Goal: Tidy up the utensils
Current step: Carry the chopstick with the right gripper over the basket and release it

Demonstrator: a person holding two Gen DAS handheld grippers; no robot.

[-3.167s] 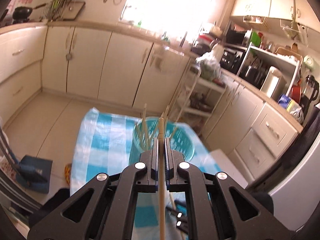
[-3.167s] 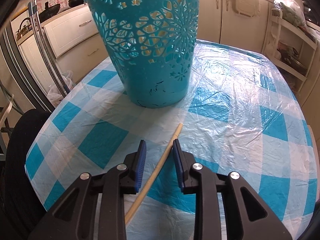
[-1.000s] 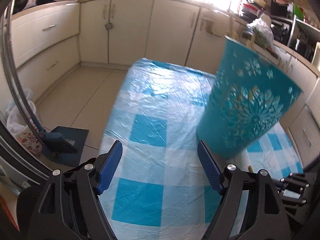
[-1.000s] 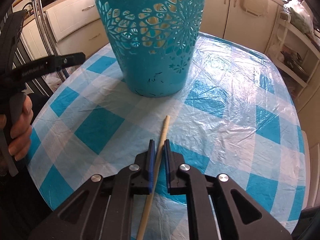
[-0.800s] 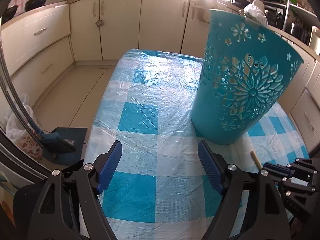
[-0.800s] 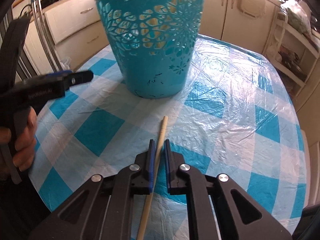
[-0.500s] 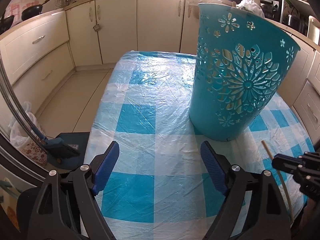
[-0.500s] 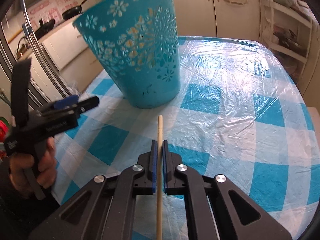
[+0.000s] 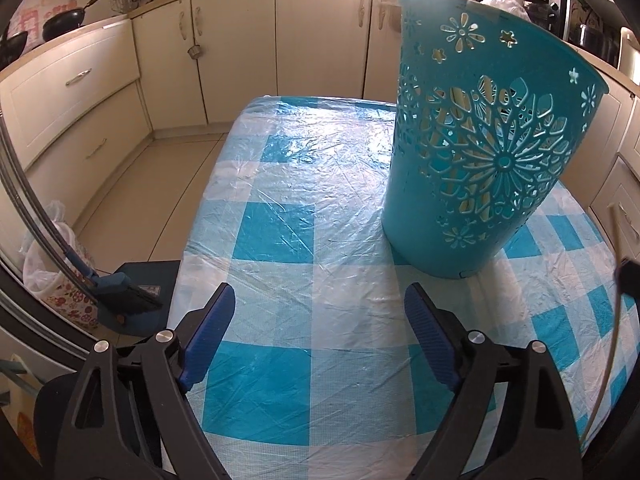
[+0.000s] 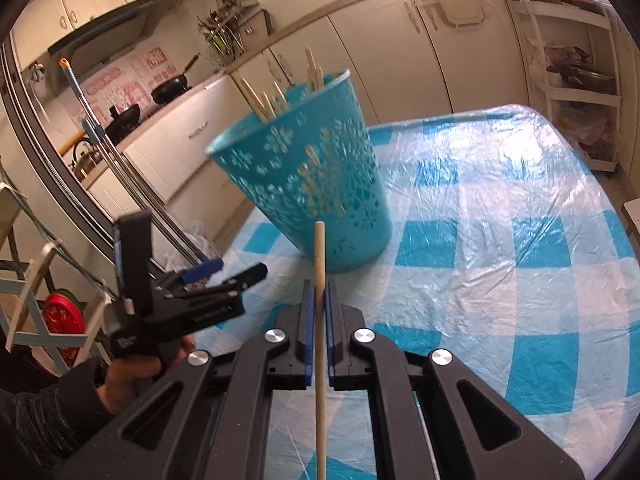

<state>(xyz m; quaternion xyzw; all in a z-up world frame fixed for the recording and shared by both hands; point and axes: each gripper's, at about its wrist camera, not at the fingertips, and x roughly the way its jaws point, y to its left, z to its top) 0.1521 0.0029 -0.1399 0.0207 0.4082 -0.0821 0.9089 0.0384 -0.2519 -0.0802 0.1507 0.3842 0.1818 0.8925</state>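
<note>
Above the checked tablecloth (image 10: 500, 240), the right gripper (image 10: 316, 308) is now clamped on the chopstick (image 10: 319, 264) and has it clear of the cloth; a second ago the stick lay flat on the table with the jaws just closing round it. View has tilted up too, so the teal basket (image 10: 320, 184) now shows its rim and the chopsticks already standing inside (image 10: 264, 104). Held stick sits near upright between the pads, tip just short of the basket wall in the right wrist view. Left gripper (image 9: 316, 328) is empty, jaws opening wider than a second ago, nothing between them, parked over the cloth beside the basket. Pick is done; my read is that the remaining step is carry over the rim and drop. No other loose stick visible on the cloth, so this looks like the last one.
</note>
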